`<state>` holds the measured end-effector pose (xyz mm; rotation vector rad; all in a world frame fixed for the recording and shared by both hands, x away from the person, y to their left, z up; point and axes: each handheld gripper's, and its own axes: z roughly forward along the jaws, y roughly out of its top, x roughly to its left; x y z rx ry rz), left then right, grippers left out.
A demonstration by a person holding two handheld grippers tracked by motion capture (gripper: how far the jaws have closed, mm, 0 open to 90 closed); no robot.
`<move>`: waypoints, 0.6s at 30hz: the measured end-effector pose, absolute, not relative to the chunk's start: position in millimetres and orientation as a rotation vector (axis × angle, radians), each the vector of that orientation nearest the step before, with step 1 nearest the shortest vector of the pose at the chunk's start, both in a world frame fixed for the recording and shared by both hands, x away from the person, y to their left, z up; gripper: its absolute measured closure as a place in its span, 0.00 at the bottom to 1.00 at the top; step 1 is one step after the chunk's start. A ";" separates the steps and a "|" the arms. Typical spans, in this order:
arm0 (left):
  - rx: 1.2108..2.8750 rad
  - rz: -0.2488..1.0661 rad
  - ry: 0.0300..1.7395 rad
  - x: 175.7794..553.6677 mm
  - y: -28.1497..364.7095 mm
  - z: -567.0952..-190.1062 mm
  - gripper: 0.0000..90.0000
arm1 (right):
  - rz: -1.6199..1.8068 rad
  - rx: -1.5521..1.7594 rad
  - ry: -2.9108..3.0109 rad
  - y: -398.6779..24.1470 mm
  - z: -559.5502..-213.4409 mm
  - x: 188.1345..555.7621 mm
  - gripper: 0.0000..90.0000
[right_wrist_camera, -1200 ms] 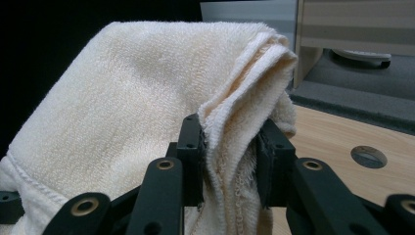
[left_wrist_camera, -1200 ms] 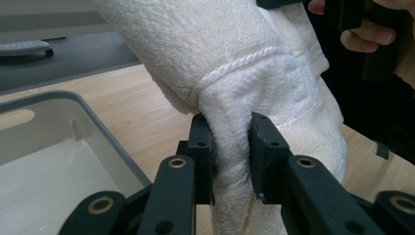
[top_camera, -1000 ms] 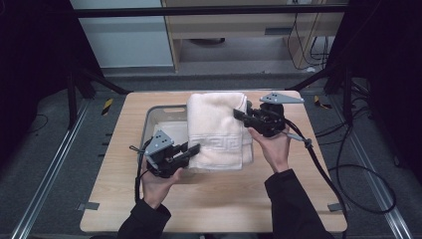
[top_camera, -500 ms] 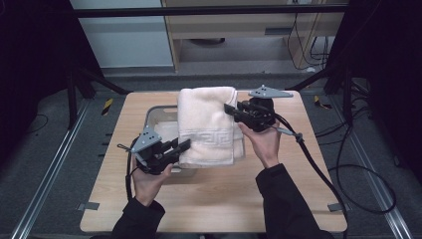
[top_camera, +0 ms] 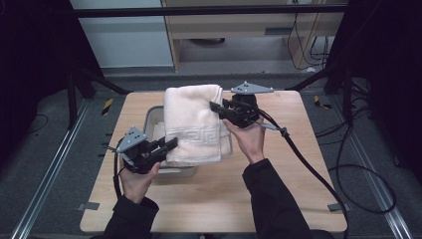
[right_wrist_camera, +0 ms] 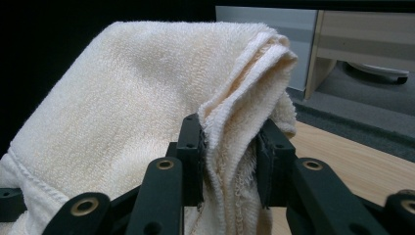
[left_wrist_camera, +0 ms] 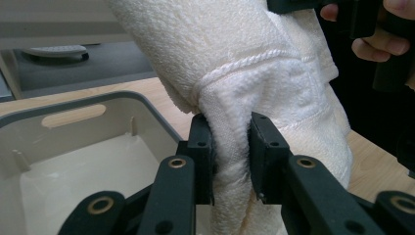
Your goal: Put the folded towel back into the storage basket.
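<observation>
Now, what we see, from the towel outward:

Towel: we see a folded cream towel (top_camera: 193, 124) held up between both grippers, hanging over the near right part of the tub and the desk beside it; a woven key-pattern band runs across its lower part.

Left grip: our left gripper (top_camera: 169, 144) has its jaws closed on the towel's near left corner; in the left gripper view a thick fold of terry (left_wrist_camera: 230, 142) is squeezed between the two black pads.

Right grip: our right gripper (top_camera: 215, 106) has its jaws closed on the far right edge of the towel; in the right gripper view the layered hem (right_wrist_camera: 230, 147) is pinched between the pads, and the rest of the cloth drapes away to the left.

Tub: a pale grey plastic tub (top_camera: 152, 117) sits on the desk under and to the left of the towel; the left gripper view shows its inside (left_wrist_camera: 98, 166) with a slot handle in the wall.

Desk: a light wooden desk (top_camera: 298, 164) carries the tub; black cables trail from both grippers.

Beyond: a dark floor and a wooden cabinet (top_camera: 249, 25) lie past the far edge.
</observation>
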<state>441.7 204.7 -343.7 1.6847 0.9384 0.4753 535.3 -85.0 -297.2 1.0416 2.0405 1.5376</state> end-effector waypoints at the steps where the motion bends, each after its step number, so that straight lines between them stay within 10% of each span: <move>1: 1.684 0.477 0.942 441.8 206.8 -343.9 0.81 | 1.539 1.038 2.045 -81.8 -297.4 536.6 0.76; 18: 1.635 0.520 1.008 443.3 239.6 -341.6 0.81 | 1.562 1.019 2.071 -42.4 -295.7 551.6 0.76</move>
